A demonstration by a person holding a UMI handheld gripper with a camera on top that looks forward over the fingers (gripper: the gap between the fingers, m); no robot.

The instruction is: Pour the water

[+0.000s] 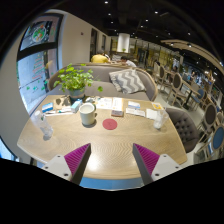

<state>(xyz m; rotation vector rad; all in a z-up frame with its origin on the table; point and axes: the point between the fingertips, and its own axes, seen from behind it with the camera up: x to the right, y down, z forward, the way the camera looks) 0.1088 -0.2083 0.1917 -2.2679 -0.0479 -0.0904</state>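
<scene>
A round wooden table (100,145) lies ahead of my gripper (111,160). On it stand a green and white mug (88,113), a round red coaster (110,124) just beyond the fingers, a clear glass (45,128) to the left and a pale cup (160,119) to the right. My gripper is open and empty, its magenta pads (75,157) spread wide above the near edge of the table. Nothing is between the fingers.
A leafy potted plant (75,80) stands at the back left of the table, with papers and a small box (118,106) behind the mug. A grey sofa with cushions (128,80) stands beyond the table, a chair (185,125) at the right, posters (35,55) on the left wall.
</scene>
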